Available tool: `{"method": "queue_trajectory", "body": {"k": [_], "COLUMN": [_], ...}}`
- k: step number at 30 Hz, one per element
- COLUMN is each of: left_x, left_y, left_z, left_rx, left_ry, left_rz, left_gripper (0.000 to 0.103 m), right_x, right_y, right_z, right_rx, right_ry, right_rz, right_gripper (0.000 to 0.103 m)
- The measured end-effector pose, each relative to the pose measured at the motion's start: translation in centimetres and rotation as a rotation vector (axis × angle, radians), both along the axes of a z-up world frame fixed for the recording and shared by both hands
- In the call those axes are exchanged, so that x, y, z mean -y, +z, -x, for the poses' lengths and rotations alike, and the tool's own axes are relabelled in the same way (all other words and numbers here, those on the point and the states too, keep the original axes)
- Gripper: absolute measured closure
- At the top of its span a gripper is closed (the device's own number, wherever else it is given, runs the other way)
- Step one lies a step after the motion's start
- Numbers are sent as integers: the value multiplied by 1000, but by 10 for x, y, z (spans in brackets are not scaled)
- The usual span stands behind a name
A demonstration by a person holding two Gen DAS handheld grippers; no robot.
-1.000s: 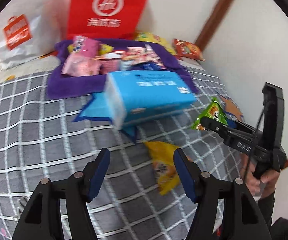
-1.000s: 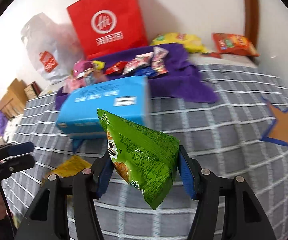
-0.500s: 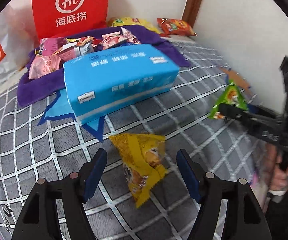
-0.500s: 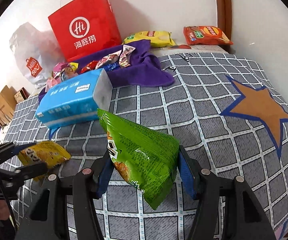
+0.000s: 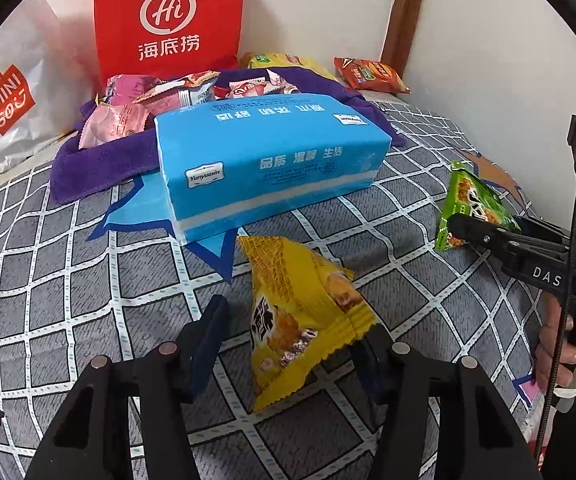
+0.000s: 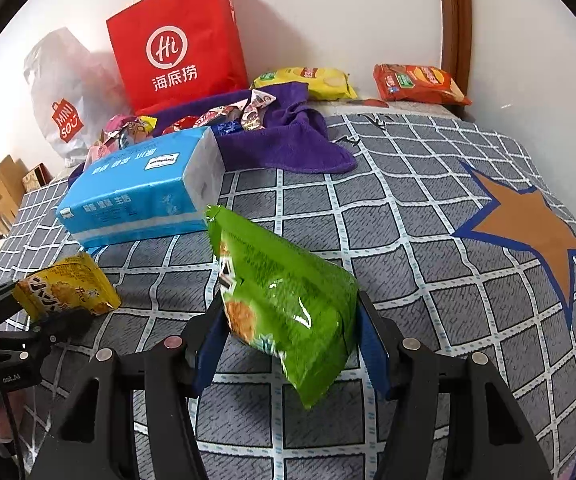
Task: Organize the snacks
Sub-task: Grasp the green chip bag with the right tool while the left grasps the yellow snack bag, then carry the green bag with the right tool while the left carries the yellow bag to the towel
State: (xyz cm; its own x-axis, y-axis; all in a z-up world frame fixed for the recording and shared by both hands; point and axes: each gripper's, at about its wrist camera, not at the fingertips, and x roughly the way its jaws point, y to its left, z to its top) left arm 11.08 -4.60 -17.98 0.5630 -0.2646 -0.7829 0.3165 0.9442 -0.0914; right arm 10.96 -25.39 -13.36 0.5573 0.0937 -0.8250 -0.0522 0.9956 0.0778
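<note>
A yellow snack packet [image 5: 299,312] lies on the grey checked bedspread [image 5: 68,264], between the fingers of my left gripper [image 5: 293,340]. The jaws stand wide apart around it and are open. My right gripper [image 6: 288,336] is shut on a green snack packet [image 6: 284,296] and holds it above the bedspread; it also shows in the left wrist view [image 5: 471,204]. The yellow packet shows at the left of the right wrist view [image 6: 64,288].
A blue tissue pack [image 5: 272,160] lies just behind the yellow packet. Behind it a purple cloth [image 5: 100,164] holds several small snacks. A red paper bag [image 5: 168,20], a white Miniso bag [image 5: 12,100], a yellow chip bag [image 6: 307,80] and an orange chip bag [image 6: 415,84] stand by the wall.
My left gripper has moved forward and down, so the yellow packet now sits between its open fingers. The right gripper still holds the green packet, a little lower and nearer.
</note>
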Motion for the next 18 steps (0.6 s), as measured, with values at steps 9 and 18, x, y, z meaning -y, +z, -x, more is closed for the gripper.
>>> {"method": "queue_trajectory", "body": {"k": [9, 18], "left_x": [-2, -1], "left_y": [0, 4], "left_z": [-3, -2], "left_rx": [-15, -26], "left_ry": [2, -25], "left_rz": [36, 55], "left_gripper": [48, 63], "right_x": [8, 6], "right_y": [-5, -3], "right_z": [-6, -4], "right_rx": [-21, -13], "right_ry": [-13, -9], "right_rz": [-64, -53], "right_gripper": [44, 39]}}
